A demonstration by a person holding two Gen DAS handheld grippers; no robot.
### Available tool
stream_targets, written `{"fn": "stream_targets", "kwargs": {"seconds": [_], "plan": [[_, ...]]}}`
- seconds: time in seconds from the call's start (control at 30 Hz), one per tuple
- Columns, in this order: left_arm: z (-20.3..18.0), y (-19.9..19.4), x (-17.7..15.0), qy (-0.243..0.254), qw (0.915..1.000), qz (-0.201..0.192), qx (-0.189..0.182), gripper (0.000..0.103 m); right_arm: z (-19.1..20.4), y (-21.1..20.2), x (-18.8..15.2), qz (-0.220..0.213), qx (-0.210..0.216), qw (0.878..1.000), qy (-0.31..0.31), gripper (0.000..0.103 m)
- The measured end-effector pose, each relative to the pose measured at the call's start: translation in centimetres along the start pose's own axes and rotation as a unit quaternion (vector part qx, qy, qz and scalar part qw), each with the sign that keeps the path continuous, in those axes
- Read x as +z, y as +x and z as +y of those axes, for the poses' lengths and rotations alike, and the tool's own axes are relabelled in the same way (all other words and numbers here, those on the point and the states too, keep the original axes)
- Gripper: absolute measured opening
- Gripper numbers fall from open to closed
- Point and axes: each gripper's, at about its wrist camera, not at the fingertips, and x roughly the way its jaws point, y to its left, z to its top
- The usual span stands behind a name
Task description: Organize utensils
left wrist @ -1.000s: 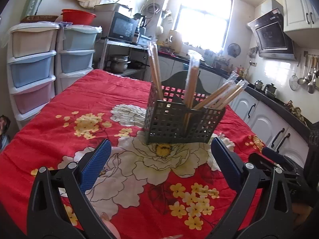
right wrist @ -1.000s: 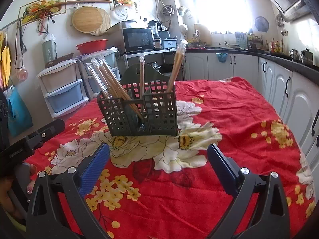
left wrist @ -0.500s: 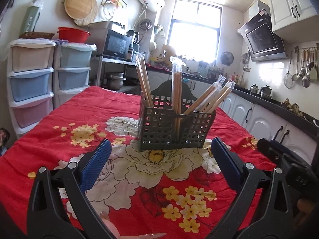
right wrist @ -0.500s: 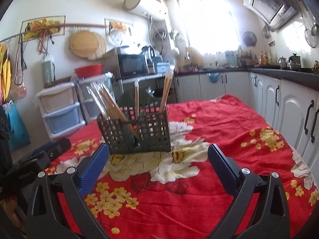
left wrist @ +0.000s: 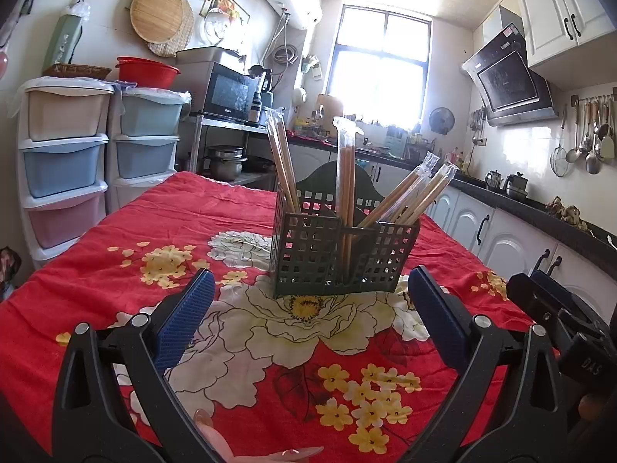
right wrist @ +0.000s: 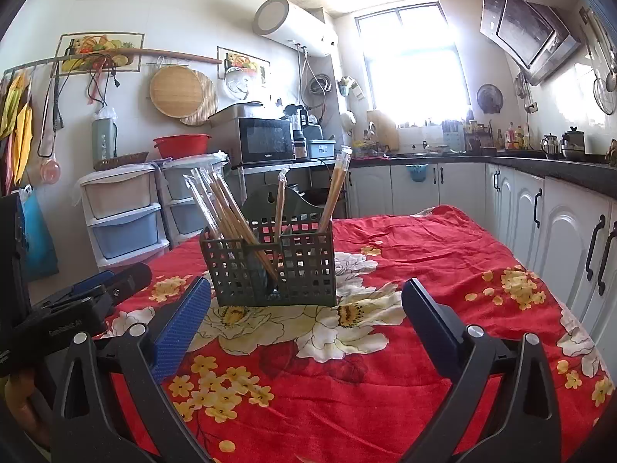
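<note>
Kitchen light poured from the window over a red flowered cloth (left wrist: 115, 270). Through the left wrist camera, your left gripper (left wrist: 308, 305) hung spread wide and empty, and the caddy (left wrist: 343, 254) stood ahead, centred between its jaws but well beyond them. Wrapped chopsticks (left wrist: 416, 193) fanned out of its compartments; the right-hand bundle leaned hard outward.

Through the right wrist camera, your right gripper (right wrist: 306, 308) was likewise released, holding nothing, with the caddy (right wrist: 270, 270) ahead and slightly toward the left jaw. Chopsticks (right wrist: 219, 208) leaned left there. Your left gripper (right wrist: 96, 293) sat off to the left.

Reaching in carelessly, you could have knocked the leaning bundles or tipped the light caddy; slick wrappers might also slip.
</note>
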Motion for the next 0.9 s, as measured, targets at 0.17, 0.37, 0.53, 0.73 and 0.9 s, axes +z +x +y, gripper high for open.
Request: {"fn": "stream_targets", "kwargs": {"seconds": [0.17, 0.37, 0.53, 0.73, 0.9], "plan": [[0.03, -0.09, 0.03, -0.001, 1.0, -0.003, 0.0, 0.092, -0.05, 0.07, -0.04, 0.003, -0.001, 1.0, 0.003, 0.097], [0.04, -0.13, 0.04, -0.002, 1.0, -0.004, -0.001, 0.092, -0.07, 0.09, -0.03, 0.003, -0.001, 1.0, 0.002, 0.097], [0.04, -0.1, 0.03, -0.002, 1.0, -0.003, -0.001, 0.092, -0.04, 0.08, -0.03, 0.002, -0.001, 1.0, 0.002, 0.097], [0.14, -0.11, 0.02, -0.006, 1.0, -0.003, -0.001, 0.092, -0.03, 0.09, -0.03, 0.002, -0.001, 1.0, 0.002, 0.097], [0.16, -0.09, -0.04, -0.005, 1.0, -0.004, -0.002, 0.092, -0.02, 0.09, -0.03, 0.003, -0.001, 1.0, 0.001, 0.097]]}}
